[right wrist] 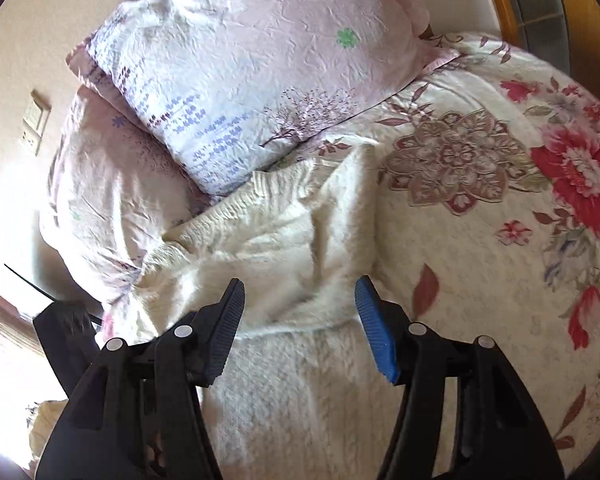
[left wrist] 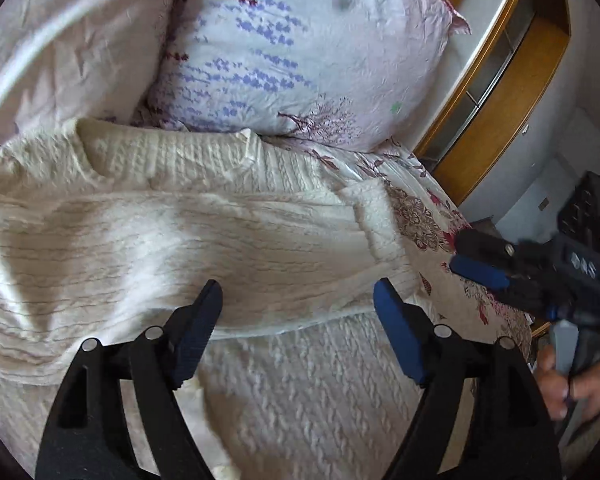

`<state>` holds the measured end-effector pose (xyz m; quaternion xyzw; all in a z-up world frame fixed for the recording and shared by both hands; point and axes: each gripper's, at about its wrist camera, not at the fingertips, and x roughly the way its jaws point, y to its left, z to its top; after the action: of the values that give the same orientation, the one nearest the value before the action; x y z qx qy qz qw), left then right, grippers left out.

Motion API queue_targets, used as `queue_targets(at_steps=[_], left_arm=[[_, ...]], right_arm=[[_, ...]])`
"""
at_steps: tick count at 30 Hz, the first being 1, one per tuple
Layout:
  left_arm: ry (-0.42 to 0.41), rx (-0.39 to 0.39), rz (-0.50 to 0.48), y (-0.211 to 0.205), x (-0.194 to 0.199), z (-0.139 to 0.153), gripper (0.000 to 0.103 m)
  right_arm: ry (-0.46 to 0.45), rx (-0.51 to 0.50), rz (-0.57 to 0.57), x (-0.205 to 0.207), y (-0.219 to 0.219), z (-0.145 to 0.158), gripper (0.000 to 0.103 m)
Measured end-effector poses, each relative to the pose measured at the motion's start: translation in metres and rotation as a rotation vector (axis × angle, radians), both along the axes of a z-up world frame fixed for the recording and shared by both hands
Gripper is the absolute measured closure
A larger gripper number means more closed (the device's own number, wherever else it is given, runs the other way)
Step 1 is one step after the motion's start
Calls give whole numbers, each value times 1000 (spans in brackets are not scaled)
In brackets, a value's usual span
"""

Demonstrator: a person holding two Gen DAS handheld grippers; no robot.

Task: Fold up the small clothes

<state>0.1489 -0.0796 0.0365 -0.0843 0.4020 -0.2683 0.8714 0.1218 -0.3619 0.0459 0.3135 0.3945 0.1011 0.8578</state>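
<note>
- Floral bedspread covers the bed, with red and brown flowers printed on cream cloth.
- Two pale lilac pillows lie at the head of the bed: a printed pillow overlaps the plain pillow beside it.
- Wooden furniture with a glass strip stands past the bed's far edge; a wall switch shows on the wall beside the pillows.
- The cream knit sweater lies on the bedspread just below the pillows, its collar touching them.
- In the left wrist view its collar end points up toward the pillows, and the body runs down toward the camera.
- One sleeve is laid across the body, its long axis running crosswise, cuff toward the sweater's right edge near the flowers.
- The left tool hovers over the folded sleeve with its jaws wide apart, holding nothing.
- The right tool also stands wide apart and empty, over the sweater's right side where the sleeve fold ends.
- Seen from the left wrist, the right tool sits beside the sweater over the bedspread, with the person's right hand on its grip.
</note>
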Motion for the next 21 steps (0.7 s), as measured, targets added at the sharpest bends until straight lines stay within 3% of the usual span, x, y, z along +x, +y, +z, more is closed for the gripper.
queue_targets(at_steps=[3, 7, 11, 17, 21], left_arm=[[0, 21, 97, 48, -9, 7, 25], [-8, 129, 249, 108, -21, 8, 25], [-22, 261, 322, 148, -32, 4, 26], [-53, 428, 301, 170, -43, -6, 37], [-62, 513, 241, 174, -45, -14, 45]], right_arm=[[52, 84, 14, 29, 3, -7, 57], [107, 51, 49, 58, 16, -17, 60], [181, 7, 73, 77, 26, -37, 65], [199, -12, 138, 80, 39, -48, 77], [198, -8, 147, 80, 41, -50, 77]])
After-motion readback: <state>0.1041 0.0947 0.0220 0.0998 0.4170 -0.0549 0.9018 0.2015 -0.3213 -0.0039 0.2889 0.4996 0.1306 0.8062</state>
